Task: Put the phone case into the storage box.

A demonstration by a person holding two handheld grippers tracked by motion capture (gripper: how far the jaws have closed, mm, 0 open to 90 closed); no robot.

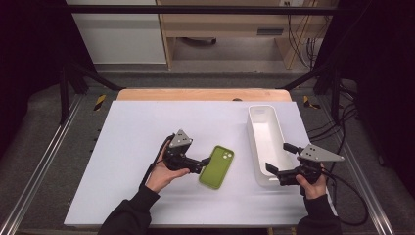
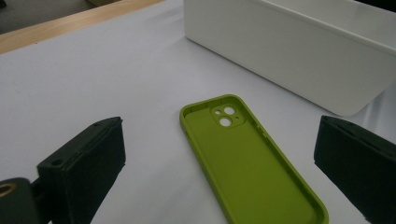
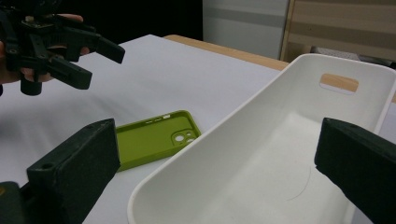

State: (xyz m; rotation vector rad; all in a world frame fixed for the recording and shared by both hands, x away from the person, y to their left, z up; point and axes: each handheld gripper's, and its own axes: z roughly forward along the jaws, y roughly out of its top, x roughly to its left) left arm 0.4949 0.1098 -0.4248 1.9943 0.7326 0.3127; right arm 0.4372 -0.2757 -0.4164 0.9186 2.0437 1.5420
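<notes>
Left gripper sat at the near left edge of the green case in the high view, jaws spread wide and holding nothing. We saw the case lying flat near the middle of the white table, hollow side up, camera holes at its far end. Right of it stood the white bin, long side running near to far. Our right gripper hung at the bin's near end, jaws likewise wide and empty, one seemingly over the bin's inside.

From the left gripper view, the case lay between the two parted jaws, its thin raised rim plain all round, and the bin stood just beyond it, apart.

From the right gripper view, we looked along the bin, which was empty, with a handle slot in its far wall. The case lay just left of it, and the left gripper hovered above and beyond the case.

We judged the case light, soft and bendy, probably rubbery and so not slippery, and in no way fragile. Lying flat, it offered little but its rim; we thought a pinch across one long side wall, or across the narrow width, would serve best.

The table was a smooth matt white sheet over a wooden top. Beyond it we saw grey floor, pale wooden furniture, cables and a black frame.
</notes>
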